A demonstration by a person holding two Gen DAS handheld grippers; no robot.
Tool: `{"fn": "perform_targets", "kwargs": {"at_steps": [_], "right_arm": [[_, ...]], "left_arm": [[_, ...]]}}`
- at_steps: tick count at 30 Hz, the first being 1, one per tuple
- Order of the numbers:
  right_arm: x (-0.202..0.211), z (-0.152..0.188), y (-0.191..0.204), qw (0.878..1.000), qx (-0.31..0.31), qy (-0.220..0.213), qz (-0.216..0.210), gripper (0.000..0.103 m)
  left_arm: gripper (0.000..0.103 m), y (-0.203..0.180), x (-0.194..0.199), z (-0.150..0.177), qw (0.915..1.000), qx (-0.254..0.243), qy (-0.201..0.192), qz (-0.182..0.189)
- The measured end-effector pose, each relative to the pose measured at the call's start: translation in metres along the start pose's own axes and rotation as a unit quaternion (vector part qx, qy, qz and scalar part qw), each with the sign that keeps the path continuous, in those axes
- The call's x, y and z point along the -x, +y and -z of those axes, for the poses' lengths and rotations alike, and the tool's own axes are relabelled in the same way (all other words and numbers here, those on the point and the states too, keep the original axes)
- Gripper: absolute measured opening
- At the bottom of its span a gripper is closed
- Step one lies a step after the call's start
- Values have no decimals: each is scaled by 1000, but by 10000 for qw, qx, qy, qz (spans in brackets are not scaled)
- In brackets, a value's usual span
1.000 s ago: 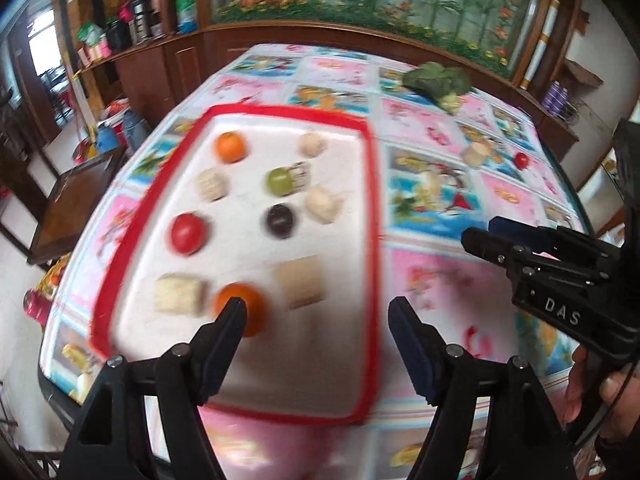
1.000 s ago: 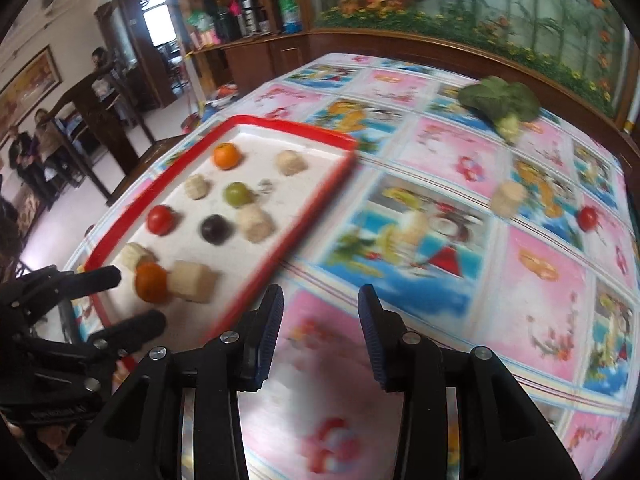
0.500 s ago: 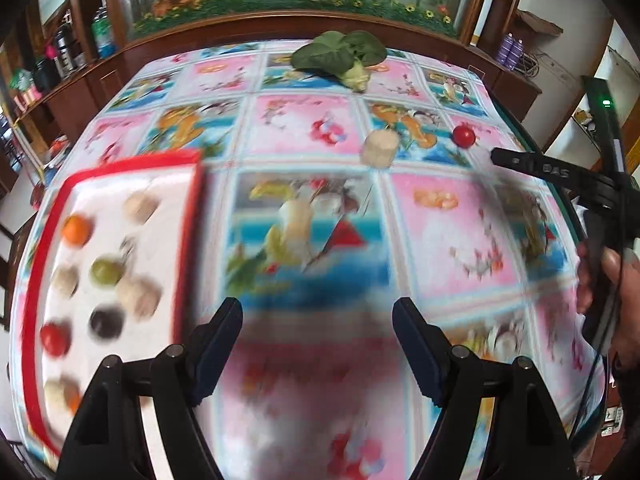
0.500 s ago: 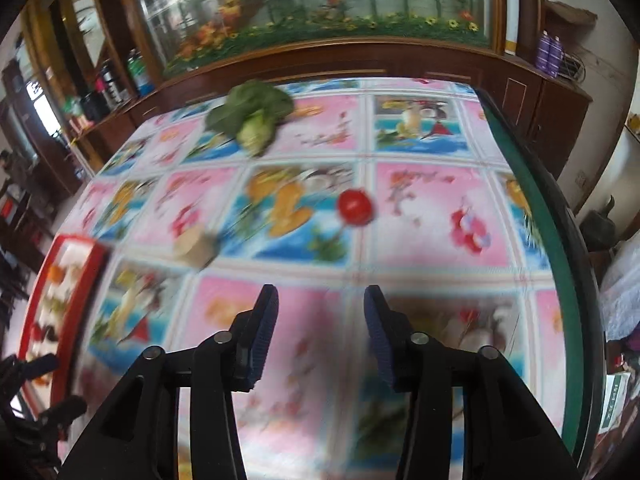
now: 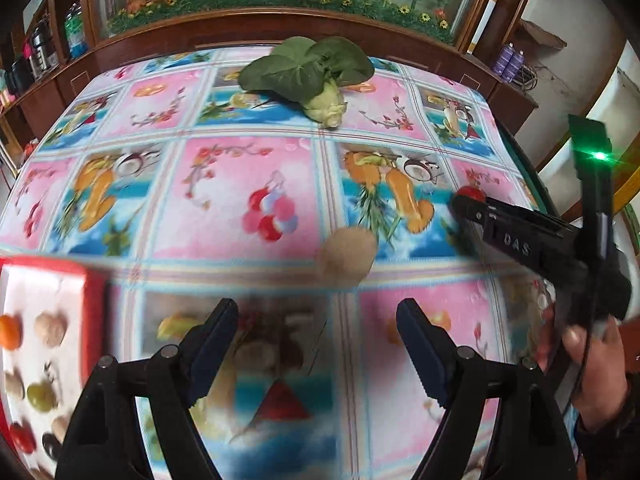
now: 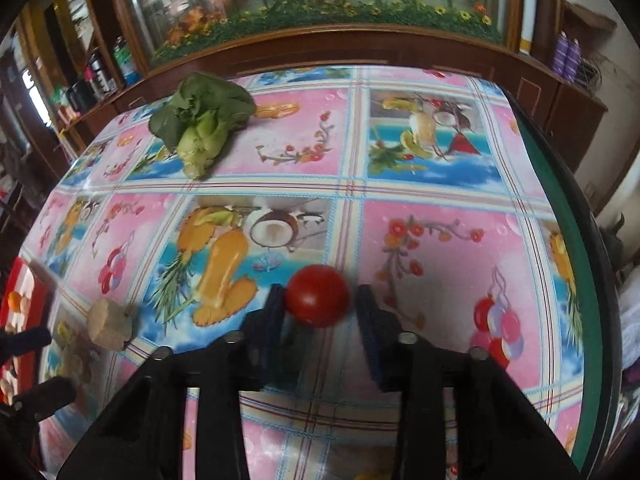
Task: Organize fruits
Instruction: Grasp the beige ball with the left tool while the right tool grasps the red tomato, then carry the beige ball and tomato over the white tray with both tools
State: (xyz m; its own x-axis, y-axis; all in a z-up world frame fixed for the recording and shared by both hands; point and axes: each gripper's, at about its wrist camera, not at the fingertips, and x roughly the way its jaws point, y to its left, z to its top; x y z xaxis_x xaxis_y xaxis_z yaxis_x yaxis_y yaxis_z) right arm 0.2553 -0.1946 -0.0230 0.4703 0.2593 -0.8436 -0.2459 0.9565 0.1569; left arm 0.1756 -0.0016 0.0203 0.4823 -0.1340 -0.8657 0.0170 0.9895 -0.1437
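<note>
While right tool (image 6: 318, 300) brackets tomato (image 6: 318, 295) at lower centre, fingers apart, unclosed: centre, squeeze gently. Left tool (image 5: 316, 344) wide, empty.

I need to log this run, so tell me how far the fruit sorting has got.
Done: the red tray already holds several small fruits and pale pieces. In hand: the right gripper brackets the red tomato on the tablecloth, open and not yet clamped. The left gripper is open and empty, pointed toward the tan round piece. Left: those two, and perhaps the leafy green vegetable.
</note>
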Motion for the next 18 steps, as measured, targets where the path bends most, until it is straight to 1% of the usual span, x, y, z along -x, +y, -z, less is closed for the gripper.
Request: {"fn": "perform_targets", "kwargs": {"at_steps": [1,2,5,6,7,9,10,12,13,15,18], "right_arm": [[0,0,3,10000,65,-9,66,31],[-1,0,3,10000,61,5,24,31],[-2,-1,-3,10000,-45,17,-68,31],[-2,-1,-4,9999,-80,24,-107,31],[-1,0,-6,9999,-116,31,-124,31],[2,2,-8,9998,-149,25,-134,31],[5,3,-9,9997,-168,16,-150,31],[11,7,-12,9996,-194,-17,-198,31],[13,9,-13,9996,-197,-32,-218,31],[19,13,-14,9996,-194,-58,-197,31],[30,21,-13,9995,-210,-104,-204,31]], "left_arm": [[83,-4,-4,-3,10000,-17,16,28],[83,-6,-8,-5,10000,-40,17,85],[83,-13,-21,-13,9999,-126,-43,-44],[80,-14,-26,-15,9999,-127,-24,-96],[75,-13,-32,-16,9999,-100,14,-113],[65,-14,-33,-13,9994,-212,-105,-266],[62,-16,-33,-12,9989,-301,-135,-334],[43,-16,-31,-9,9983,-363,-191,-419],[38,-13,-29,-8,9986,-335,-194,-352],[38,-8,-23,-4,9994,-210,-162,-238],[38,-2,-14,8,9996,-119,-142,-202]]}}
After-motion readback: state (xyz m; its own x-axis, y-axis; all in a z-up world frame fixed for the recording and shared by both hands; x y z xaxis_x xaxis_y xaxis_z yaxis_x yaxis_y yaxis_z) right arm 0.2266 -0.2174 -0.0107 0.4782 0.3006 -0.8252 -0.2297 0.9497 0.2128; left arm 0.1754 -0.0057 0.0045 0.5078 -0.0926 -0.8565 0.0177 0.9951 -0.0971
